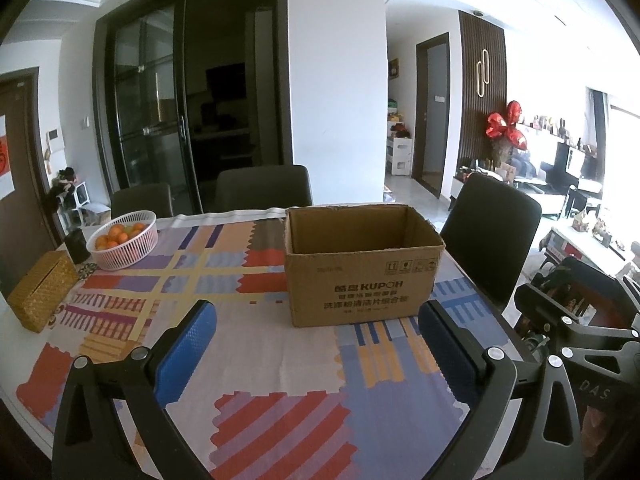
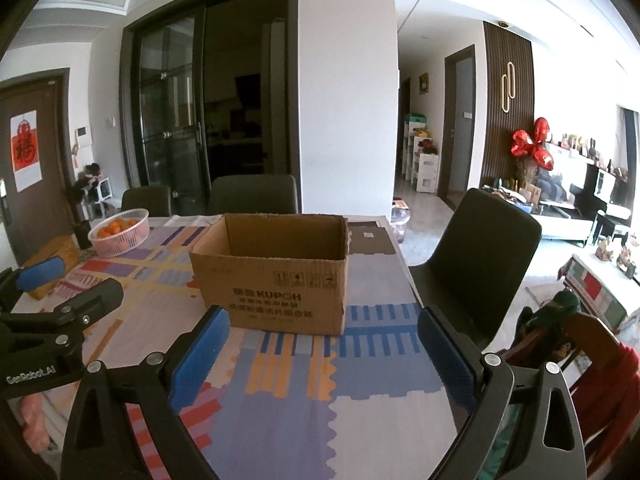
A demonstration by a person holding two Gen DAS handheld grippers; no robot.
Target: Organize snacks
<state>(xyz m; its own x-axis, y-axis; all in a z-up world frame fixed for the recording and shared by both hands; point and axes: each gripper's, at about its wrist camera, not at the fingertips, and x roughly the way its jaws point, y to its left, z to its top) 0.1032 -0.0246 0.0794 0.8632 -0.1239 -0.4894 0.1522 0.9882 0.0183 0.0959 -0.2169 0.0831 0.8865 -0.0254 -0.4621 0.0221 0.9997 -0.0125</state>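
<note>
1. Fingers of the left gripper (image 1: 316, 344) stand wide apart with nothing between the blue pads, hovering over the patterned cloth (image 1: 248, 364) on the surface.
2. Fingers of the right gripper (image 2: 324, 344) are equally spread and hold nothing.
3. Centred ahead of both sits the open cardboard box (image 1: 360, 268), upright and apparently empty, likely placed as the container for the snacks.
4. No snacks show on the surface; only a basket of oranges (image 1: 124, 240) and a woven box (image 1: 42, 290) sit well apart at its far left.
5. Judging by this, sorting has not started.
</note>
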